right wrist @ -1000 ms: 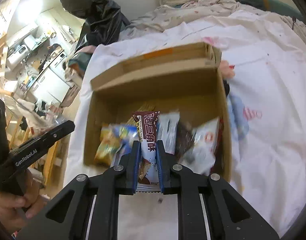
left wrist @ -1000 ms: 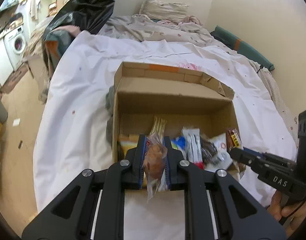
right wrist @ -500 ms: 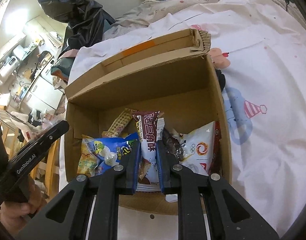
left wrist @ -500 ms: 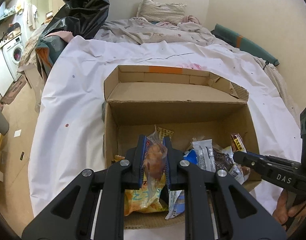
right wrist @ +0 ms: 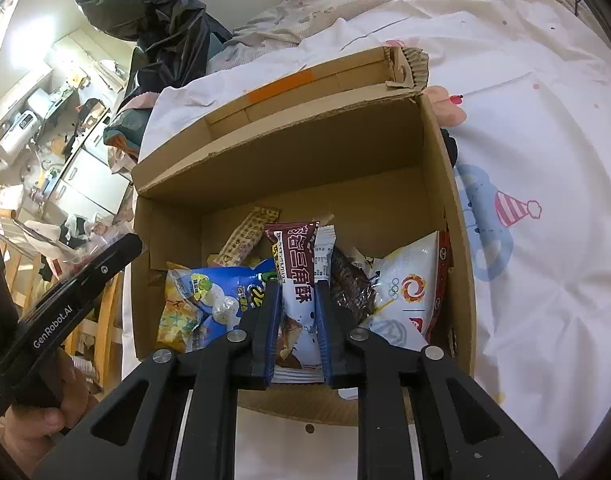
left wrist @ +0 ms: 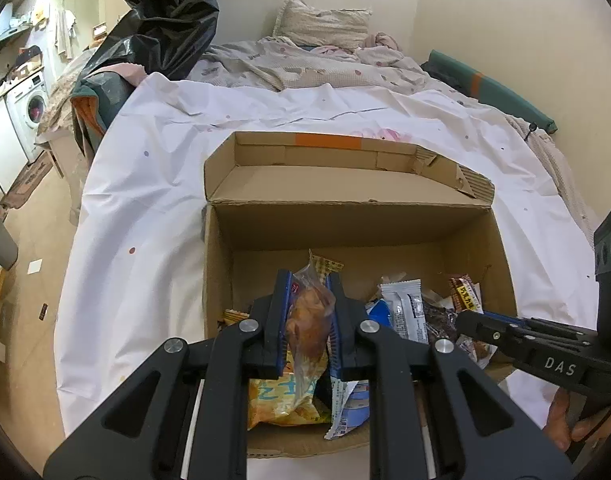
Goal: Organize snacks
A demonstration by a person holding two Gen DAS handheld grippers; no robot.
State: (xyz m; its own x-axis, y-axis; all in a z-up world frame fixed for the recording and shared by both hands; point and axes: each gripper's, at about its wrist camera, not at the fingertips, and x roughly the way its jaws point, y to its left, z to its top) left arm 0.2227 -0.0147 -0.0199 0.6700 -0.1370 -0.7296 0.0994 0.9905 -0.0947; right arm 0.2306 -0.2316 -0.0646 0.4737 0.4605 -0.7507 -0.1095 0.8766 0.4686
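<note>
left hand: my left gripper [left wrist: 308, 316] points forward and down over the near-left part of the box [left wrist: 217, 264], and its black side shows at the left edge of the right wrist view [right wrist: 71, 292]
left grip: the jaws are pinched onto a clear bun pack [left wrist: 307, 320], which stands upright between the blue pads with its crimped top poking above them
right hand: my right gripper [right wrist: 298, 320] hangs over the near middle of the box [right wrist: 449, 208], and it enters the left wrist view from the right [left wrist: 517, 340] with my fingers [left wrist: 565, 420] wrapped under its handle
right grip: the jaws are clamped on a brown and white bar [right wrist: 295, 276], held upright, its lower end at the box's near wall
snacks in box: a yellow bag [left wrist: 281, 396] lies below my left jaws, a blue bag [right wrist: 221, 292] is just left of the bar, a white pouch [right wrist: 405, 296] leans on the right wall and a tan wafer stick [right wrist: 247, 236] lies towards the back
box place: it stands open on a white sheet [left wrist: 145, 200] on the bed, far flap up
only left view: a pillow [left wrist: 325, 24] at the bed's head and a washer [left wrist: 29, 108]
only right view: the party hat print [right wrist: 515, 208] on the sheet beside the box, and the printed face of the blue bag
</note>
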